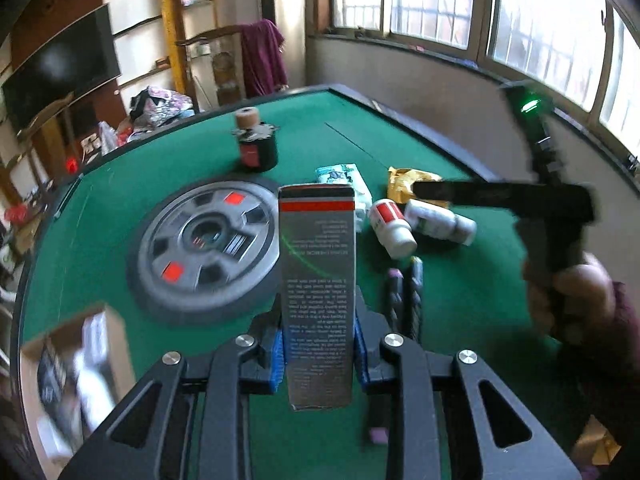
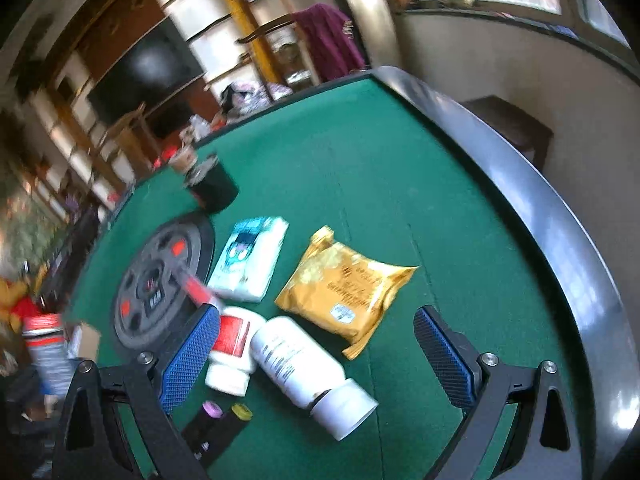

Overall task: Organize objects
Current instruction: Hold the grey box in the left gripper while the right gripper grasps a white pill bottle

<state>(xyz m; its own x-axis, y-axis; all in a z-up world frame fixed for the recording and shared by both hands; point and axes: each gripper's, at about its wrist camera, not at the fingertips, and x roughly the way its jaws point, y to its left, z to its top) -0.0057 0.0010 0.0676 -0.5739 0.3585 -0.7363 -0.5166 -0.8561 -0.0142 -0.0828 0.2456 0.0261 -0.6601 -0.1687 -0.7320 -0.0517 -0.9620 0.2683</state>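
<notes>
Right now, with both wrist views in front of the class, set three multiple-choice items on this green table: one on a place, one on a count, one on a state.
1. Where does the gold foil snack packet lie?
A. on the green felt table
B. inside a cardboard box
C. on the grey disc

2. How many white plastic bottles lie on the felt?
A. one
B. two
C. four

3. What is the left gripper doing?
A. hanging open
B. shut on nothing
C. shut on the tall grey printed carton

Key: 1 A, the packet rests on bare felt; 2 B, two lie side by side; 3 C, blue pads press the carton's sides.
</notes>
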